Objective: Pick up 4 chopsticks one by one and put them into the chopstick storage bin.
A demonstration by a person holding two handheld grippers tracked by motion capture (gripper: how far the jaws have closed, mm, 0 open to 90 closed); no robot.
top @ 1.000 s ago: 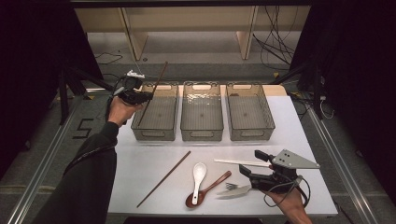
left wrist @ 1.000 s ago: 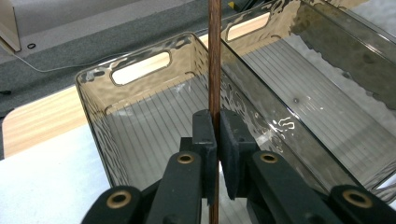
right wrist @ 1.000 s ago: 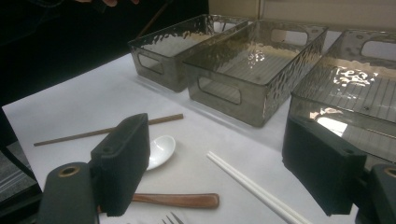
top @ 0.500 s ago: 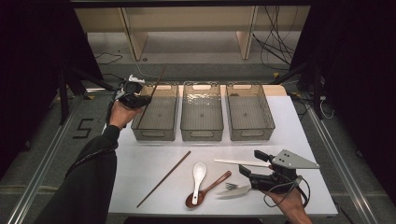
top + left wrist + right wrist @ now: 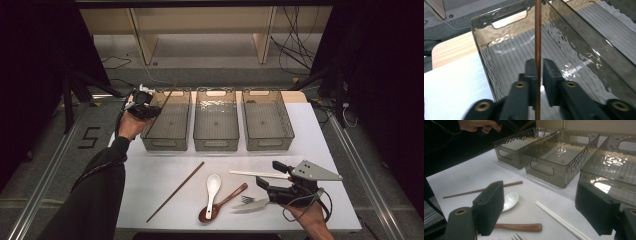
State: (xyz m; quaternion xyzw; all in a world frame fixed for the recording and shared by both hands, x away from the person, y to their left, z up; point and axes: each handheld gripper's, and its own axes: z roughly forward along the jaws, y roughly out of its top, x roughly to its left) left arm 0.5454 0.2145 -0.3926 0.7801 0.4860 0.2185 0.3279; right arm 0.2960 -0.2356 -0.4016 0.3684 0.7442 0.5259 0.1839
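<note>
- High view: the white table (image 5: 150,175) carries three clear bins in a row at its far side; the left bin (image 5: 167,125) is the one that matters here, with the middle bin (image 5: 216,120) and right bin (image 5: 267,120) beside it and nothing visible in either.
- The person's left arm reaches forward to the outer long side of the left bin, and the left gripper (image 5: 141,104) sits at that bin's rim. The right gripper (image 5: 280,186) rests near the table's front right corner, well apart from the bins, so the left hand is plainly the nearer one.
- Left gripper view: the jaws are pinched narrow on a brown chopstick (image 5: 538,37), which runs straight up between the pads (image 5: 531,72) and out over the bin's ribbed floor.
- In the high view that stick slants up and away over the bin, its far tip towards the far end wall. Its long axis roughly follows the bin's length, so I judge that lowering and levelling it should let it drop in lengthwise.
- Right gripper view: the jaws stand wide apart with nothing between them.
- Loose on the table lie a second brown chopstick (image 5: 175,191), white chopsticks (image 5: 257,174), a wooden spoon (image 5: 222,202), a white spoon (image 5: 212,187) and a fork (image 5: 252,202).
</note>
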